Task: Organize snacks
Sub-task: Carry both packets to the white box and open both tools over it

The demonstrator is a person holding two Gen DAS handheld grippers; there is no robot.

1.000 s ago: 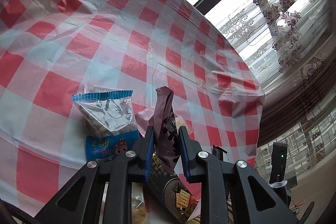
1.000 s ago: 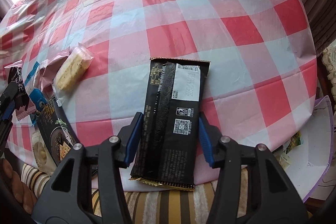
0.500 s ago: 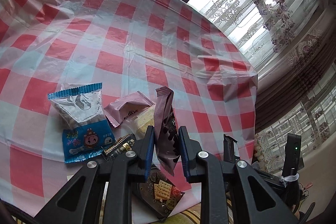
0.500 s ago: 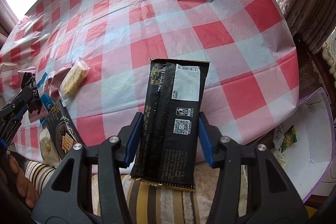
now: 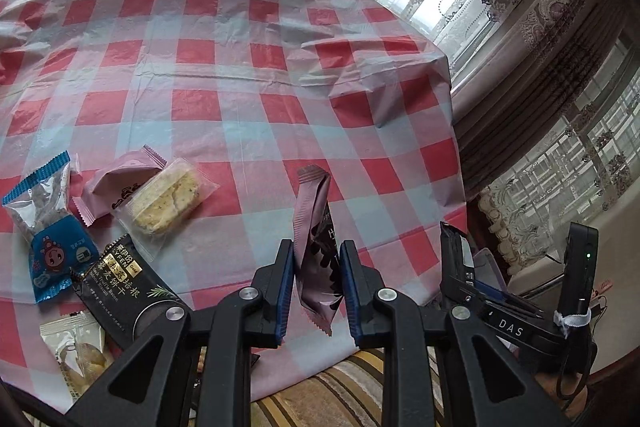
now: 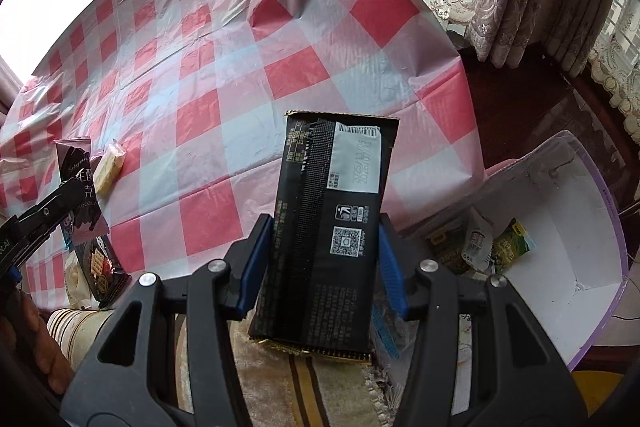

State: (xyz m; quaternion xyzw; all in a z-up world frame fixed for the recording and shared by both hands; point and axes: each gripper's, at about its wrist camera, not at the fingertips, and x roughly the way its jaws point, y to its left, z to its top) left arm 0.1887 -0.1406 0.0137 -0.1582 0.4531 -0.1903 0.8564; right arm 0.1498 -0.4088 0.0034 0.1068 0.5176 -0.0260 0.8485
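My left gripper [image 5: 318, 279] is shut on a mauve chocolate wrapper [image 5: 316, 247], held upright above the table's near edge. The right gripper [image 6: 326, 261] is shut on a black snack pack [image 6: 328, 227] with a white label and QR code, its top tilted toward the table. Beside the table to the right a white box with a purple rim [image 6: 592, 227] holds a few packets [image 6: 508, 247]. Loose snacks lie on the checked cloth: a blue-and-clear bag [image 5: 44, 227], a pink packet [image 5: 116, 187], a clear-wrapped cake [image 5: 168, 199], a black cracker pack [image 5: 124, 295]. The left gripper with its wrapper [image 6: 80, 195] shows in the right wrist view.
The red-and-white checked tablecloth [image 5: 240, 87] hangs over the table's right corner. Lace and heavy curtains [image 5: 540, 47] stand to the right by the window. A striped cushion [image 5: 360, 387] lies under the grippers. A pale packet [image 5: 80, 351] sits at the table's near-left edge.
Both grippers have swung right, away from the snack pile, each keeping its packet. The white box has come into the right wrist view and the table's corner is now close.
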